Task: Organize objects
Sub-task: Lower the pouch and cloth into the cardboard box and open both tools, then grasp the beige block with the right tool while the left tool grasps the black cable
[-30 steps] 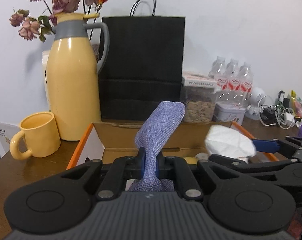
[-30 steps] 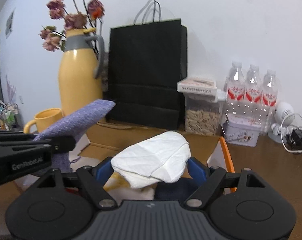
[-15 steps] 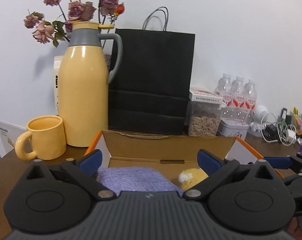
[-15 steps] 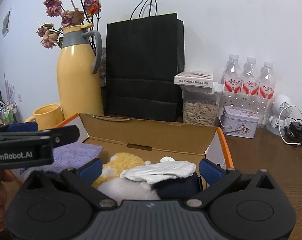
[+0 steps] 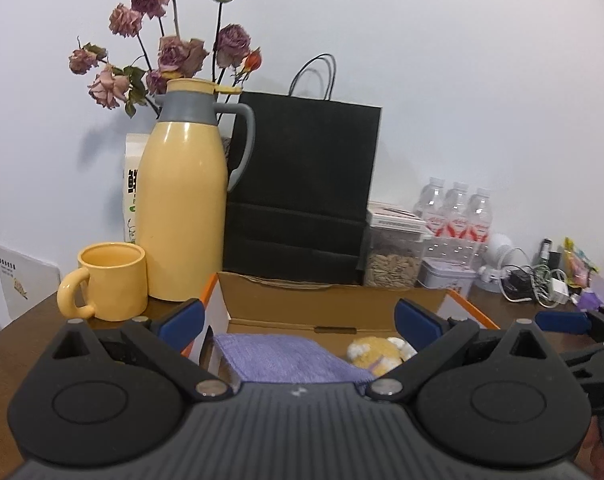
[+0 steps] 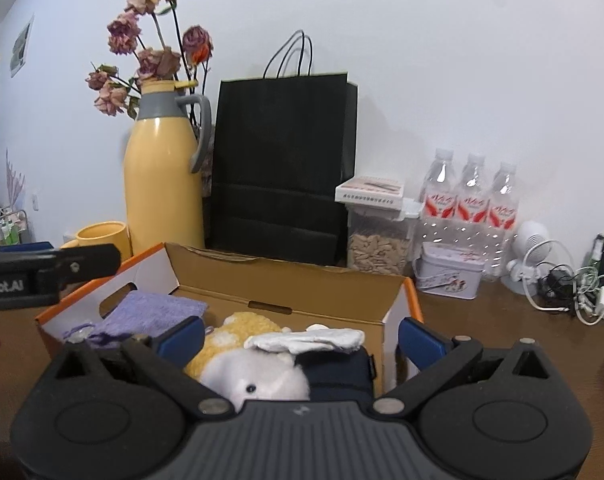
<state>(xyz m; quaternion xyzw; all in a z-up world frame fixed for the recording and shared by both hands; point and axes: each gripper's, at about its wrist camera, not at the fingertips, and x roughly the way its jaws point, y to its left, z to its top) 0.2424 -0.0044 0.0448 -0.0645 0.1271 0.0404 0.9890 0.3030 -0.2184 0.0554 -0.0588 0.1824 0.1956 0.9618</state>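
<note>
- The left gripper (image 5: 298,322) stands spread wide with nothing between its blue pads; a second ago it pinched the purple cloth (image 5: 286,358) upright above the box.
- The right gripper (image 6: 302,338) is likewise spread and empty; a second ago it carried the white cloth (image 6: 306,340), and both tools have since pulled back and a little up from the box.
- The cardboard box (image 6: 290,284) sits open on the desk (image 6: 502,320), near its back edge, in front of the black paper bag (image 6: 282,160) and just right of the yellow jug (image 5: 182,208) and the mug (image 5: 110,280).
- The purple cloth now lies flat at the box's left end, against its left wall.
- The white cloth now rests toward the box's right end, on top of a dark blue thing (image 6: 338,376) and a white plush toy (image 6: 254,380).
- A yellow plush toy (image 6: 230,336) lies between the two cloths, in the box's middle.
- My reading: both drops are finished, so this pair of items is stowed, and the hands are free to fetch whatever is left to sort or to close the box.
</note>
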